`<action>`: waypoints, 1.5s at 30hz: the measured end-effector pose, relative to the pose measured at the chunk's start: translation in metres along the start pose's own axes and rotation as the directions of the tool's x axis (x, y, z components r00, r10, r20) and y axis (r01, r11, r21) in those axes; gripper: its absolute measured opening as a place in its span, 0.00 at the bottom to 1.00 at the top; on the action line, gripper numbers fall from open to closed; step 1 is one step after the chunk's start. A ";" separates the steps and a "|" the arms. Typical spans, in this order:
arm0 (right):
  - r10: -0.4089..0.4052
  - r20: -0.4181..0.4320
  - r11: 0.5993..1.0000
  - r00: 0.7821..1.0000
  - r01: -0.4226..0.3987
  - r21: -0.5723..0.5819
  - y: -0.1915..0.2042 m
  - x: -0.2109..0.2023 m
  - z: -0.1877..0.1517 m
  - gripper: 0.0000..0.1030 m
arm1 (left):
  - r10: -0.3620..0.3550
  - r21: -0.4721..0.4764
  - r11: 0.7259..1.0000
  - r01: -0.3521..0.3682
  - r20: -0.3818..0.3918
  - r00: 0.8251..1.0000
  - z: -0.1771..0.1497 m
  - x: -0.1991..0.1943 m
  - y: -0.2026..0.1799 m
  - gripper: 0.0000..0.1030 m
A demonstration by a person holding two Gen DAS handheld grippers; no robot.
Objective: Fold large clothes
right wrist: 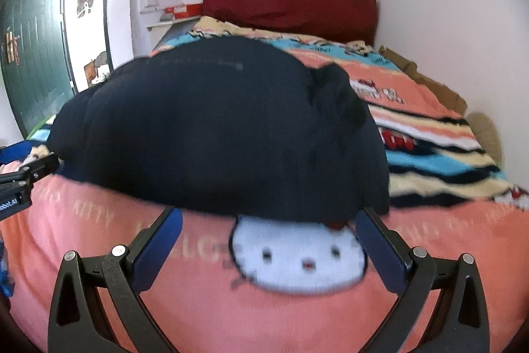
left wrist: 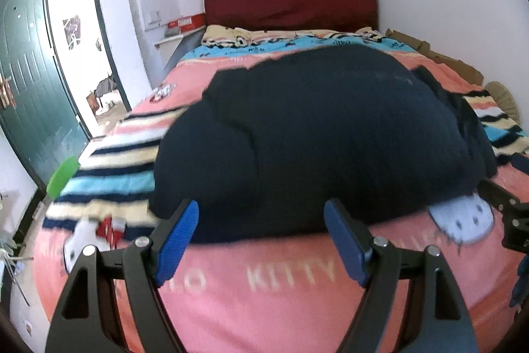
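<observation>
A large dark navy garment [left wrist: 317, 134] lies spread on the pink Hello Kitty bedspread [left wrist: 264, 303]; it also shows in the right wrist view [right wrist: 215, 131]. My left gripper [left wrist: 261, 220] is open, with its blue fingertips at the garment's near hem. My right gripper [right wrist: 269, 224] is open and empty at the same hem further right, above a white cat face print [right wrist: 297, 253]. The right gripper also shows at the right edge of the left wrist view [left wrist: 502, 200]. Neither gripper holds cloth.
A dark red headboard [left wrist: 291, 2] stands against the far wall. A green door [left wrist: 29, 71] and an open doorway are on the left. Cardboard [left wrist: 443, 58] lies along the bed's right side by the wall. A shelf with a red box [left wrist: 185, 22] is left of the headboard.
</observation>
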State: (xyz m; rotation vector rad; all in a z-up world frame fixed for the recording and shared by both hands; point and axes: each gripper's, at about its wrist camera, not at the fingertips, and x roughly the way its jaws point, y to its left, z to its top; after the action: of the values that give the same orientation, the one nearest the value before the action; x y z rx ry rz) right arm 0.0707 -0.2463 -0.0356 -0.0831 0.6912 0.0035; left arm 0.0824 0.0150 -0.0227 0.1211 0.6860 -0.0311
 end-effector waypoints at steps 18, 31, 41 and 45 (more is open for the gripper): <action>0.109 0.008 0.993 0.994 -0.109 0.038 0.021 0.164 0.146 0.99 | -0.016 -0.137 0.991 0.000 -0.115 0.993 0.149 0.180 0.001 0.75; 0.136 -0.092 0.951 0.986 -0.104 0.292 -0.112 0.209 0.114 1.00 | 0.001 -0.157 0.987 -0.034 -0.206 0.979 0.145 0.218 0.033 0.75; -0.015 -0.066 0.987 0.998 0.025 0.157 -0.102 0.119 0.088 1.00 | -0.007 -0.136 0.991 -0.003 -0.073 0.997 0.102 0.119 0.037 0.75; 0.086 -0.070 0.992 0.994 -0.078 0.103 -0.064 0.107 0.068 0.99 | -0.034 -0.142 0.990 0.017 -0.115 0.993 0.071 0.116 0.036 0.75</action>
State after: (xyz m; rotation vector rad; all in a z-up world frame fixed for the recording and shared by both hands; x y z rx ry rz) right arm 0.1989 -0.3075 -0.0466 0.0419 0.7678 0.0451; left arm 0.2194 0.0429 -0.0384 -0.0223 0.8049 0.0003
